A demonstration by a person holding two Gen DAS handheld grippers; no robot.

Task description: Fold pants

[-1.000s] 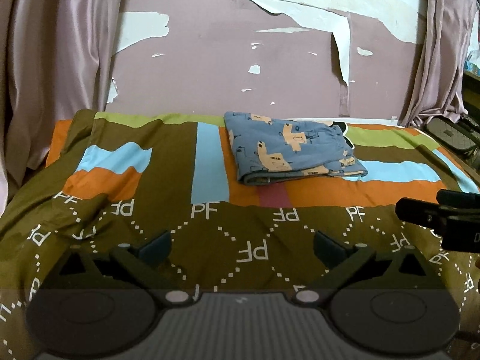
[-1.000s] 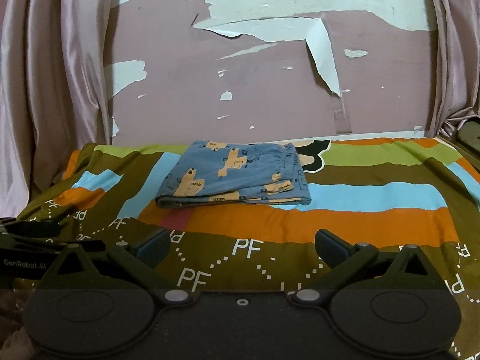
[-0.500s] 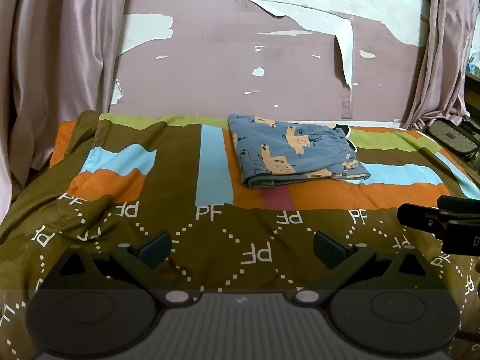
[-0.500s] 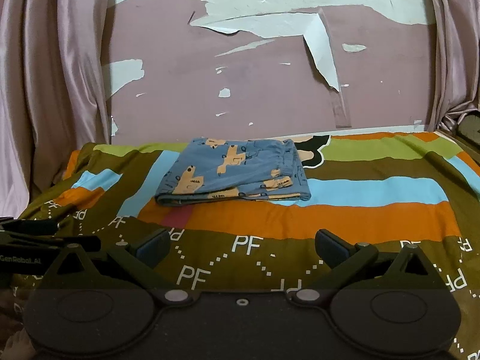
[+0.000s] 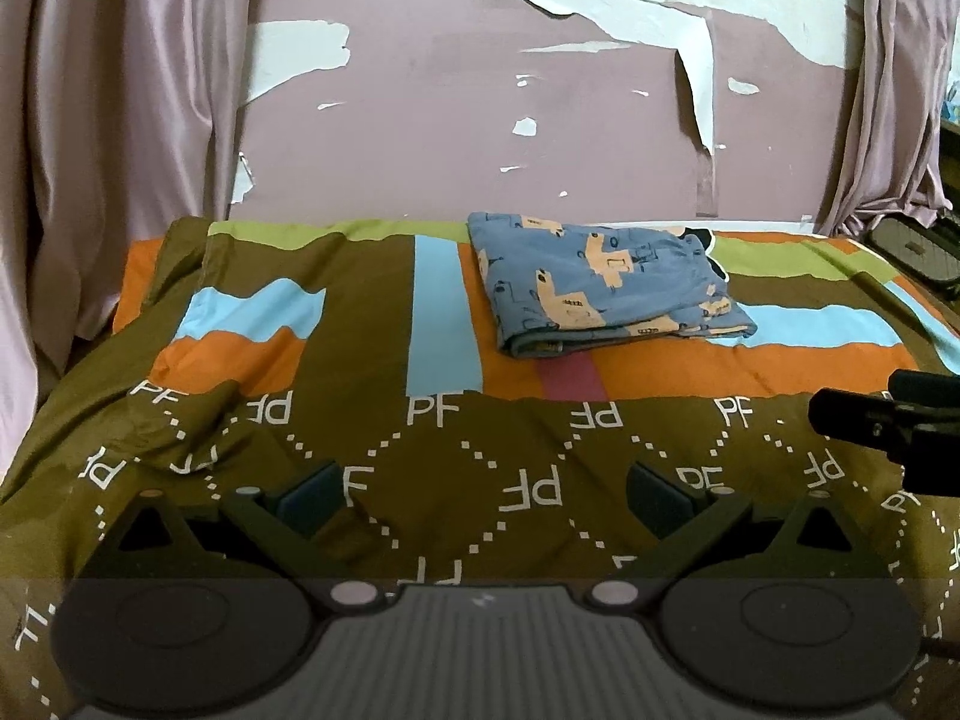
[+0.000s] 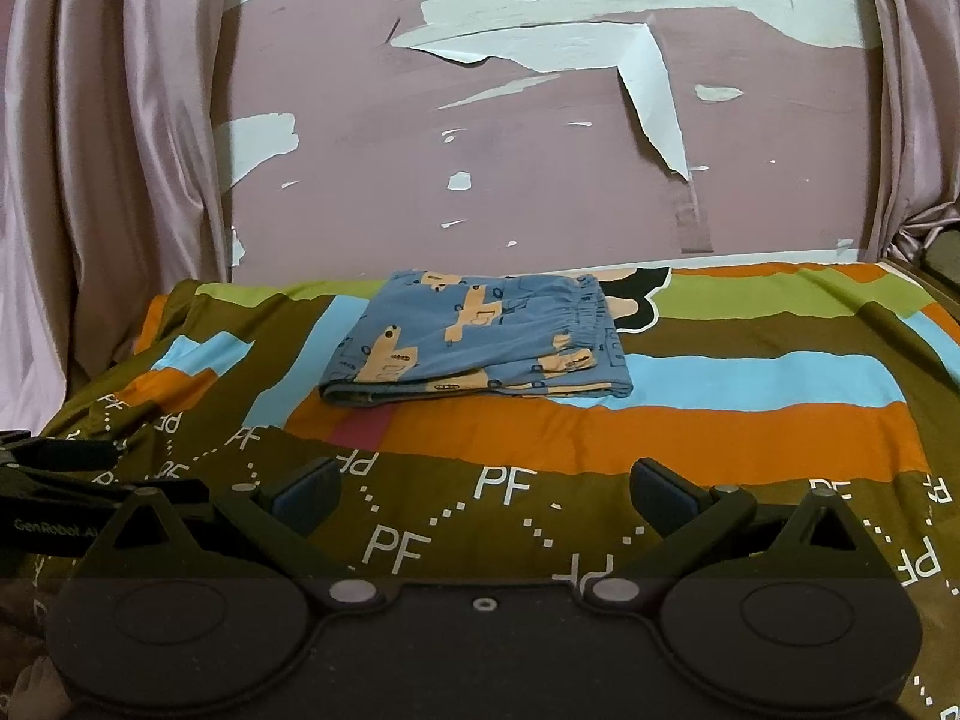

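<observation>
The blue pants point(image 5: 600, 288) with tan prints lie folded in a flat stack on the bedspread near the wall; they also show in the right wrist view point(image 6: 480, 339). My left gripper point(image 5: 480, 495) is open and empty, well in front of the pants over the brown part of the spread. My right gripper point(image 6: 483, 492) is open and empty too, at a similar distance. The right gripper's body shows at the right edge of the left wrist view point(image 5: 888, 426), and the left gripper at the left edge of the right wrist view point(image 6: 54, 480).
The striped bedspread point(image 5: 300, 408) with white "PF" letters covers the bed. A pink wall with peeling paint point(image 6: 540, 150) stands behind it. Pink curtains point(image 5: 108, 138) hang at both sides. A dark bag point(image 5: 912, 246) sits at the far right.
Both grippers have drifted slightly back and up, so the folded pants sit a little lower and farther in each view. The pants have not moved. Both grippers stay open.
</observation>
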